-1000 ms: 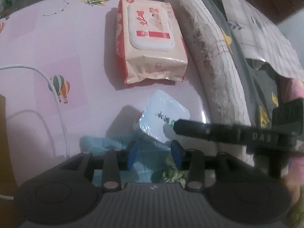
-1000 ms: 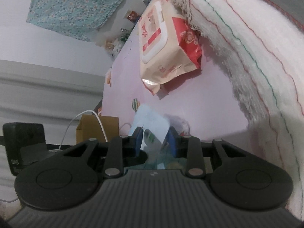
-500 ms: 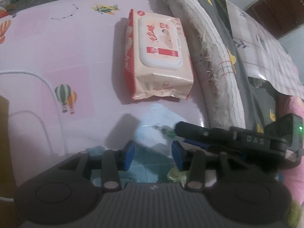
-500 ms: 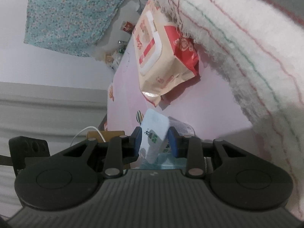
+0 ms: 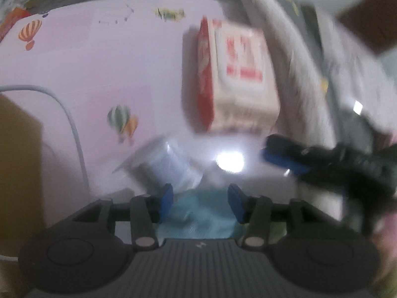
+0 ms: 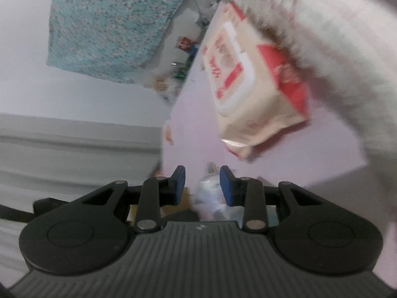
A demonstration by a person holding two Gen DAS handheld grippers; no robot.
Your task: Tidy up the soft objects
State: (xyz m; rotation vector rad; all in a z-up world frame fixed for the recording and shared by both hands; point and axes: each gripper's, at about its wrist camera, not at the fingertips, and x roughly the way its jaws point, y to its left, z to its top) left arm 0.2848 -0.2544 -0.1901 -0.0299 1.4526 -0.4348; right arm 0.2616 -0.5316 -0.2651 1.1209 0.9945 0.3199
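The left gripper (image 5: 199,202) is opening, its fingers apart over a blue cloth (image 5: 198,217), gripping nothing. The right gripper (image 6: 202,185) is narrowly parted, empty. The small tissue pack (image 5: 165,170) lies on the pink surface (image 5: 99,57), before the wet-wipes pack (image 5: 235,79) whose label is blurred; open pink room lies left.

Left gripper (image 5: 200,202) opening over blue cloth (image 5: 198,216), wipes pack (image 5: 238,79) beyond

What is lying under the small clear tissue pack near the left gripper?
Below the small tissue pack, a light blue cloth spreads on the pink sheet. Blur and the left gripper hide how far it reaches beneath the pack.
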